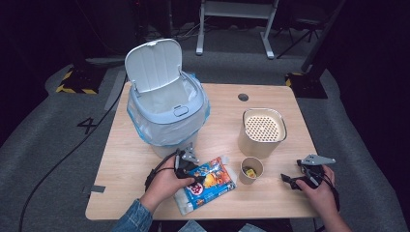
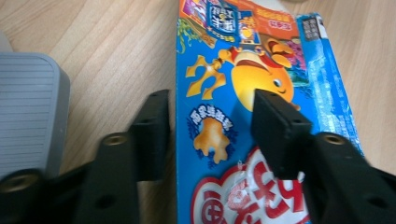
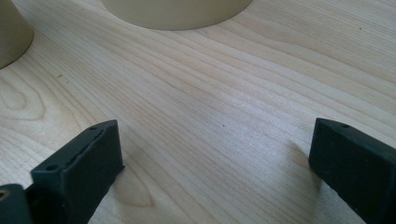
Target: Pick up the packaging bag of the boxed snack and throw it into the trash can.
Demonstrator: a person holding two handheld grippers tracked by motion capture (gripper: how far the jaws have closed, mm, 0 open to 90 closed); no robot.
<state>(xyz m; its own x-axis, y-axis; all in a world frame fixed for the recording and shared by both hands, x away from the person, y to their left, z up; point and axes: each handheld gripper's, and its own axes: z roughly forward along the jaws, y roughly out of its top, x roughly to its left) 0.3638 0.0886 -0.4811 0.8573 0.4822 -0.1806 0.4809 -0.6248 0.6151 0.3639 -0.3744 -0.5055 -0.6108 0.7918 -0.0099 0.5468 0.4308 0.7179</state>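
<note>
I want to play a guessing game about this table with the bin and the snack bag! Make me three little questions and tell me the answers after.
1. True or false: the lid of the trash bin is closed.
2. Which thing is the left gripper over? A) the paper cup B) the snack bag C) the beige container with the holed lid
3. Fill in: the right gripper has its jaws wide apart over bare ____.

Key:
1. False; the lid stands open.
2. B; its jaws are apart, one over the bag and one over the wood beside the bag's edge.
3. Table; nothing lies between the jaws.
</note>
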